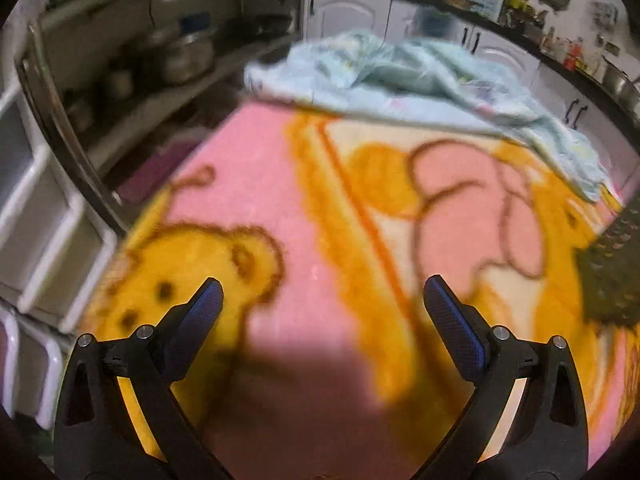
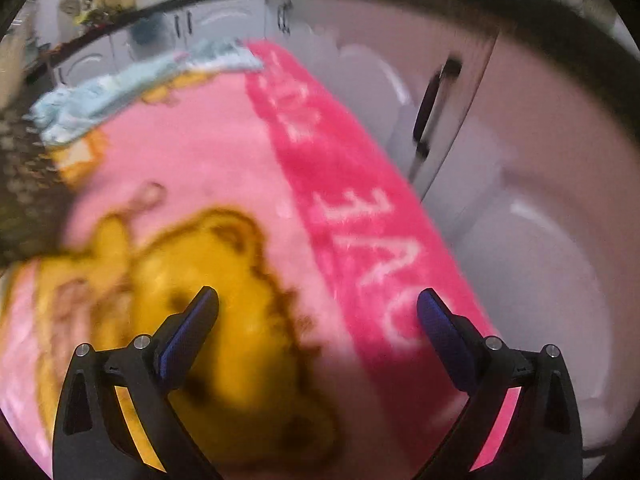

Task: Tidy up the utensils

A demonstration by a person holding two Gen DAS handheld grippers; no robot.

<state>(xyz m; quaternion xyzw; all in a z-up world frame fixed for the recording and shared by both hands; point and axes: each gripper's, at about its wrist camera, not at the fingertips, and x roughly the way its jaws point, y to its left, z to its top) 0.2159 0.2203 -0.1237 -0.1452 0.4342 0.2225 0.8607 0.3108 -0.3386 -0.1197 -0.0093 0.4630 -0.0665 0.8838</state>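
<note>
Hovering over a pink cartoon-bear blanket (image 1: 256, 184), the left gripper (image 1: 322, 298) gapes empty; the right gripper (image 2: 318, 306) likewise spread; a dark perforated object (image 1: 612, 268) lies beside.

Fuzzy, matt fleece on the pink blanket (image 1: 256, 184), soft and napped. Thinner, crumpled pale blue cloth (image 1: 400, 76) lies at its far edge. Shiny metal pots (image 1: 188, 54) sit on the shelf. Smooth, semi-gloss grey cabinet doors (image 2: 500, 152) carry dark handles.

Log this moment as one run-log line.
left tool: open, empty | right tool: open, empty | below: pink cartoon blanket | light blue cloth at far end | utensils: none visible | frames blurred
</note>
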